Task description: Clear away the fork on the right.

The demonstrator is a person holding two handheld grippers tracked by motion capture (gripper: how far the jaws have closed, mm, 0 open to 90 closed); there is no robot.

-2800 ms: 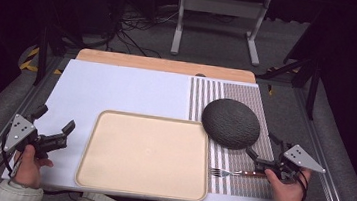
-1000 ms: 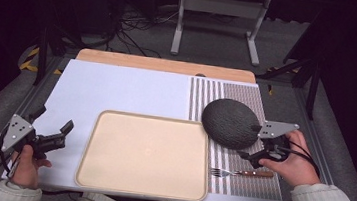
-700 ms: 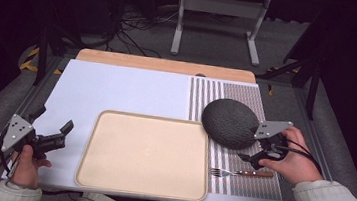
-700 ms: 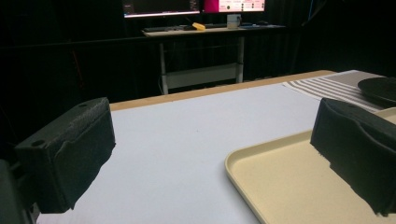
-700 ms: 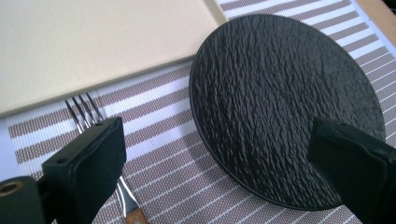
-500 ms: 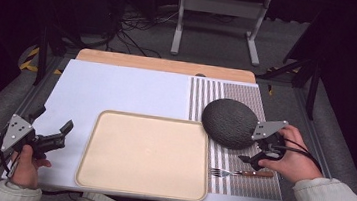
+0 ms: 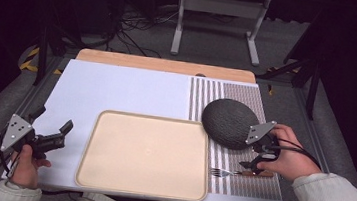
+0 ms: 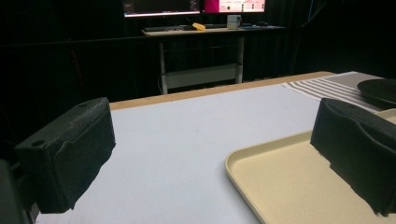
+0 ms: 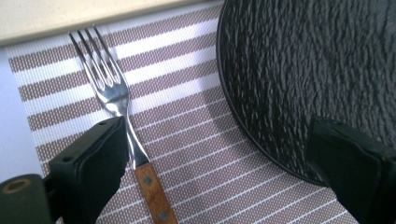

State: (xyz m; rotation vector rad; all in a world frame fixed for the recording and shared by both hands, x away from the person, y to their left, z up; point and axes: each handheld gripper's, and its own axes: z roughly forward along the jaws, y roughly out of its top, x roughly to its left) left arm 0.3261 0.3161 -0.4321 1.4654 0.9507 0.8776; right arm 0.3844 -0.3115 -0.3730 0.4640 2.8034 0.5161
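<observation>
On the striped placemat (image 7: 239, 175) at the counter's near right, my right hand-held gripper (image 7: 252, 167) hangs over the fork (image 9: 122, 122), jaws spread wide, one side by the neck just above the wooden handle, the other over the dark plate (image 9: 317, 70) rim. Fork lies flat, tines toward the tray (image 7: 143, 154), just beside the plate, so I'd judge the approach needs shifting off the plate to straddle the handle. Left hand-held gripper (image 7: 54, 138) parked open at near left, clear of the tray edge, out of the way.
</observation>
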